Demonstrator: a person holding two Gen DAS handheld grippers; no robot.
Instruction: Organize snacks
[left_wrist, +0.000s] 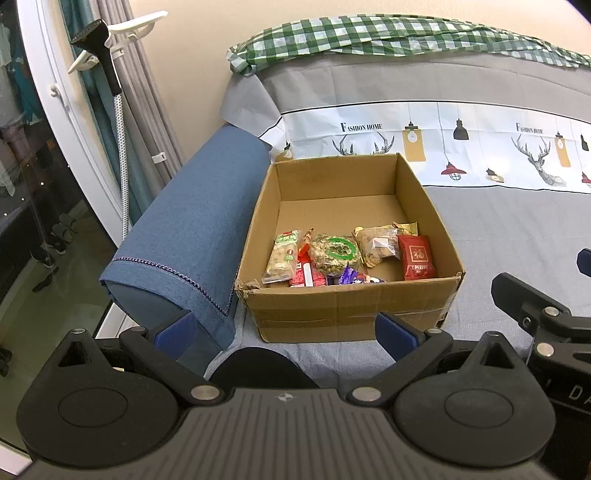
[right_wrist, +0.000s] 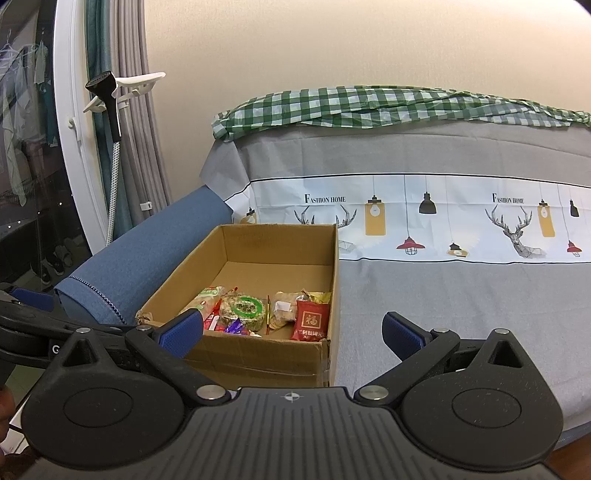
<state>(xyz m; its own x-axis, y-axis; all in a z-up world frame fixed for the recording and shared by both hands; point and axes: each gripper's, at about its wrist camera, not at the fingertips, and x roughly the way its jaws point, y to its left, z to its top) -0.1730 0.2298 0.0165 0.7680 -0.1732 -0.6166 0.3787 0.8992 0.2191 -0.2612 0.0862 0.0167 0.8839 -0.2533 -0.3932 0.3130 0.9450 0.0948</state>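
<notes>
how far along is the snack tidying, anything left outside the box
Looks close to done: the snack packets all lie in the cardboard box, bunched at its near end. Nothing is in hand; the left hand-held gripper and right hand-held gripper are both open and empty. No loose snacks show on the grey cover.

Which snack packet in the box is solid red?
The red packet at the row's right end, by the cardboard box wall; the others are clear, green-labelled or purple.

Light: even, soft indoor glow, bright on the far wall (right_wrist: 332, 55).
Shadows: faint.
Focus: sharp throughout.
Edges: heavy fisheye bending, dark corners.
Glare: reflections in left window (left_wrist: 22, 155).
</notes>
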